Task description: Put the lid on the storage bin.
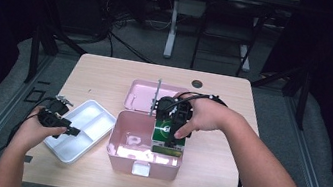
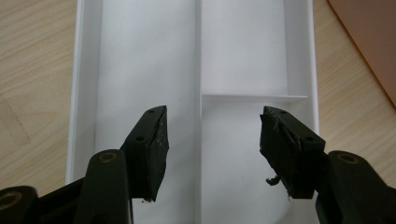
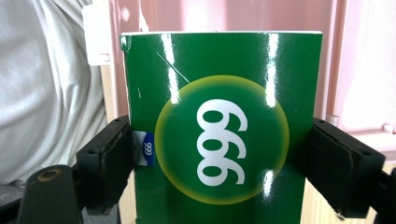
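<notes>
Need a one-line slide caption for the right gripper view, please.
Right claw clamps a green 999 box by its sides, in front of the pink case.

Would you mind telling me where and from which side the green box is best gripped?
Grip the green box across its two narrow side edges, coming at its broad printed face, as the right hand-held gripper does now: the flat, parallel sides fit between the pads.

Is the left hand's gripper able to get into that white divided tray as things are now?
Probably yes. The left gripper hangs right over the white tray with its jaws apart and nothing between them, and the compartments below look bare. The right gripper is off at the pink box, clamping the green carton.
</notes>
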`<state>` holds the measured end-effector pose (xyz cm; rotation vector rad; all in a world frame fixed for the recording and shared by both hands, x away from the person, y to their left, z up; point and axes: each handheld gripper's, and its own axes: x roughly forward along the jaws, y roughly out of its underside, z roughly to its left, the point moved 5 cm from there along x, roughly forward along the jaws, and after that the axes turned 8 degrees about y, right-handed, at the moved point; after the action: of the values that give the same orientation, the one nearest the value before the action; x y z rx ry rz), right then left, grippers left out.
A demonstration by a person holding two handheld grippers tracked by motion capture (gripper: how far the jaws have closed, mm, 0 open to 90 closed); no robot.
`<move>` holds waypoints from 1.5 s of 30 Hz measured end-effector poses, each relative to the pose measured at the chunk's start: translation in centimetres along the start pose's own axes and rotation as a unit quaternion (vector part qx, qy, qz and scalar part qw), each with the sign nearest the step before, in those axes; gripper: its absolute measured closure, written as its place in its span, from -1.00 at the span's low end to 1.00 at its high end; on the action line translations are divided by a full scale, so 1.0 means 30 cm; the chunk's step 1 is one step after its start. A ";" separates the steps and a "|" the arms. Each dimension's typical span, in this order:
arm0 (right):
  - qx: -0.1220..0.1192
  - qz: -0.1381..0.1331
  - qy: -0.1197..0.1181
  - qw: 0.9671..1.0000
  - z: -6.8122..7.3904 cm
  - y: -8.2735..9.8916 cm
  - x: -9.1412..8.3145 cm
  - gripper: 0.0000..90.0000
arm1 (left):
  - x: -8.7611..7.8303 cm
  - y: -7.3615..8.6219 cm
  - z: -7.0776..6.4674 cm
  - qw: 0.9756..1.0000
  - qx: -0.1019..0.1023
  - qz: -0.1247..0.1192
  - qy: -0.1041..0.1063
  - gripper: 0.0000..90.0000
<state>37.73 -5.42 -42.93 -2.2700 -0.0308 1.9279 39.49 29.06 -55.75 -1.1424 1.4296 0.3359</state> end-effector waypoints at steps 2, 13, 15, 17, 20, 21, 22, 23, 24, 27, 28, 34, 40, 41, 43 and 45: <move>-0.001 0.001 -0.001 1.000 -0.002 -0.002 0.019 -0.65 | 0.000 0.000 0.000 1.000 0.000 0.000 0.000 -0.07; -0.007 0.012 -0.001 1.000 -0.006 0.008 0.138 -0.65 | -0.001 0.001 0.003 1.000 -0.001 -0.001 -0.001 -0.07; -0.006 0.010 -0.005 1.000 -0.005 0.008 0.157 -0.65 | 0.000 0.001 0.003 1.000 -0.001 0.000 -0.001 -0.07; -0.009 0.010 -0.004 1.000 -0.003 0.007 0.177 -0.65 | 0.001 0.001 0.003 1.000 0.000 0.000 0.000 -0.07; -0.005 0.008 -0.008 1.000 -0.003 0.008 0.206 -0.65 | 0.001 0.001 0.003 1.000 -0.001 0.000 0.000 -0.07; -0.003 0.008 -0.010 1.000 -0.003 0.009 0.215 -0.65 | 0.001 0.001 0.003 1.000 -0.002 -0.001 -0.001 -0.07; -0.003 0.010 -0.009 1.000 -0.004 0.010 0.224 -0.65 | 0.001 0.001 0.003 1.000 -0.002 -0.001 -0.002 -0.07; -0.004 0.010 -0.007 1.000 -0.006 0.011 0.233 -0.66 | 0.000 0.001 0.004 1.000 -0.002 -0.001 -0.002 -0.07; -0.002 0.011 -0.005 1.000 -0.008 0.012 0.241 -0.66 | 0.000 0.001 0.004 1.000 -0.001 -0.001 -0.002 -0.07; 0.002 0.009 -0.001 1.000 -0.012 0.011 0.258 -0.66 | 0.000 0.001 0.004 1.000 -0.002 -0.001 -0.002 -0.07; 0.002 0.007 0.000 1.000 -0.013 0.010 0.263 -0.66 | 0.001 0.001 0.004 1.000 -0.002 0.000 -0.002 -0.07; -0.004 0.012 0.003 1.000 -0.010 0.011 0.279 -0.66 | 0.001 0.001 0.003 1.000 -0.002 0.000 -0.002 -0.07; -0.001 0.019 0.005 1.000 -0.012 0.016 0.285 -0.67 | 0.001 0.001 0.003 1.000 -0.003 -0.001 -0.002 -0.07; 0.001 0.021 0.004 1.000 -0.012 0.017 0.286 -0.67 | 0.000 0.001 0.004 1.000 -0.003 -0.001 -0.002 -0.07; 0.001 0.022 0.003 1.000 -0.012 0.018 0.288 -0.67 | 0.000 0.001 0.004 1.000 -0.003 0.000 -0.003 -0.07; 0.001 0.025 0.002 1.000 -0.011 0.019 0.290 -0.67 | 0.000 0.002 0.003 1.000 -0.003 0.000 -0.002 -0.07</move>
<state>39.47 -4.97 -51.46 -2.2934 0.0294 1.9467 39.52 29.16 -55.80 -1.1465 1.4248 0.3421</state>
